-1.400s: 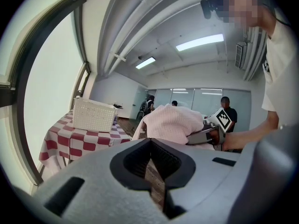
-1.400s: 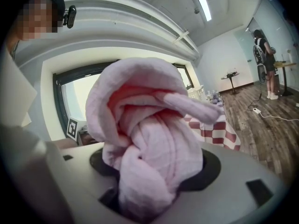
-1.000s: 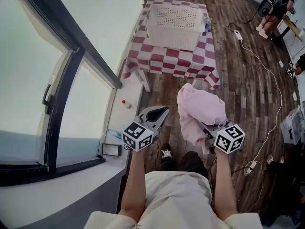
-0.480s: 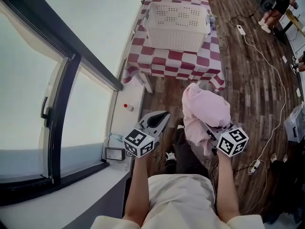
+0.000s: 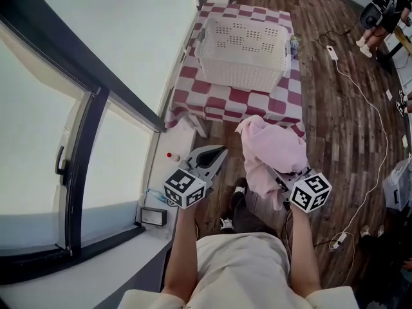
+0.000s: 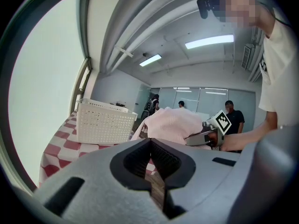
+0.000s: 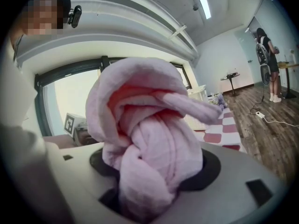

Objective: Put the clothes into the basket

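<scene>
A white perforated basket [image 5: 241,50] stands on a red-and-white checked table [image 5: 222,102] ahead of me. My right gripper [image 5: 278,176] is shut on a bunched pink garment [image 5: 273,152], which rises in front of it and hides the fingertips; in the right gripper view the garment [image 7: 145,139] fills the space between the jaws. My left gripper [image 5: 219,153] is held level beside it, shut, with nothing in it. In the left gripper view the basket [image 6: 103,122] is ahead at the left and the pink garment [image 6: 170,122] at the right.
A large window and its sill run along the left, with a small red-capped bottle [image 5: 172,155] and a box [image 5: 153,216] on the sill. A white cable and power strip [image 5: 333,52] lie on the wood floor. People stand at the far right [image 5: 380,8].
Both grippers and the person have moved forward toward the table; the basket and table now lie closer. The pink garment stays in the right gripper.
</scene>
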Tool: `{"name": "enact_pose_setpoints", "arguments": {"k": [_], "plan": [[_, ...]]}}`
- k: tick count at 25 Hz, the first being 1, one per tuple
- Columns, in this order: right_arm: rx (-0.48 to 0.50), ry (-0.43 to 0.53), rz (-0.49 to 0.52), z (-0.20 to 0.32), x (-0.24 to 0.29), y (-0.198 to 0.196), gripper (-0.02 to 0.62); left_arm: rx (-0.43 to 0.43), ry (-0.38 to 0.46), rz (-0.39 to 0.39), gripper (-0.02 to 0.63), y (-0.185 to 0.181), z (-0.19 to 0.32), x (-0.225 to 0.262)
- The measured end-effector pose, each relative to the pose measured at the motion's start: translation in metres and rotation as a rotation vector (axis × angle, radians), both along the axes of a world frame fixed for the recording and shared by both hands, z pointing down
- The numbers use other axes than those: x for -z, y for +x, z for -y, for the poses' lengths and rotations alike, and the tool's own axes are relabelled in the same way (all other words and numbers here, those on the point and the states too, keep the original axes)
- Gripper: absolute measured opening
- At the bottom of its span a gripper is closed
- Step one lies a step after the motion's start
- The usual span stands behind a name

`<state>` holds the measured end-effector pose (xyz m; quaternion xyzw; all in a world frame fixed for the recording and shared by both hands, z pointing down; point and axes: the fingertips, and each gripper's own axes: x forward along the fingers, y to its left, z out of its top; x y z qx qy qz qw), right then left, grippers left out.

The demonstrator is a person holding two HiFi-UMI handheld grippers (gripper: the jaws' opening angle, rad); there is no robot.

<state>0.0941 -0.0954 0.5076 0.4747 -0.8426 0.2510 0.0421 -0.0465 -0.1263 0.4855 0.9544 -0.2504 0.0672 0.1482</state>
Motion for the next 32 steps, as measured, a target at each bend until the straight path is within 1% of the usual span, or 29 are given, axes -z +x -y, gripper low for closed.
{"name": "enact_pose_setpoints", "arguments": {"k": [3, 8, 13, 16, 21, 25, 27, 29, 32], "plan": [[0.017, -0.002, 0.024, 0.022, -0.002, 0.005, 0.328, -0.012, 0.014, 0.025, 0.014, 0.012, 0.027, 0.005], [0.056, 0.0, 0.046, 0.053, -0.003, 0.01, 0.328, 0.007, 0.031, 0.073, 0.014, 0.016, 0.064, 0.009], [0.084, 0.008, 0.028, 0.077, -0.002, 0.022, 0.328, 0.049, 0.02, 0.107, 0.014, 0.014, 0.087, 0.004], [0.088, 0.007, 0.018, 0.084, -0.001, 0.029, 0.328, 0.057, 0.01, 0.128, 0.014, 0.017, 0.098, 0.004], [0.076, 0.014, 0.021, 0.098, 0.0, 0.04, 0.328, 0.021, 0.024, 0.148, 0.014, 0.032, 0.116, 0.006], [0.079, 0.013, 0.006, 0.112, 0.0, 0.037, 0.328, -0.001, 0.034, 0.144, 0.014, 0.039, 0.136, 0.01], [0.098, 0.017, 0.012, 0.117, 0.007, 0.035, 0.328, -0.02, 0.063, 0.141, 0.014, 0.046, 0.148, 0.022], [0.122, 0.032, 0.024, 0.124, 0.021, 0.034, 0.328, -0.034, 0.11, 0.125, 0.014, 0.054, 0.164, 0.045], [0.159, 0.058, 0.005, 0.136, 0.048, 0.033, 0.328, -0.052, 0.157, 0.111, 0.014, 0.062, 0.189, 0.076]]}}
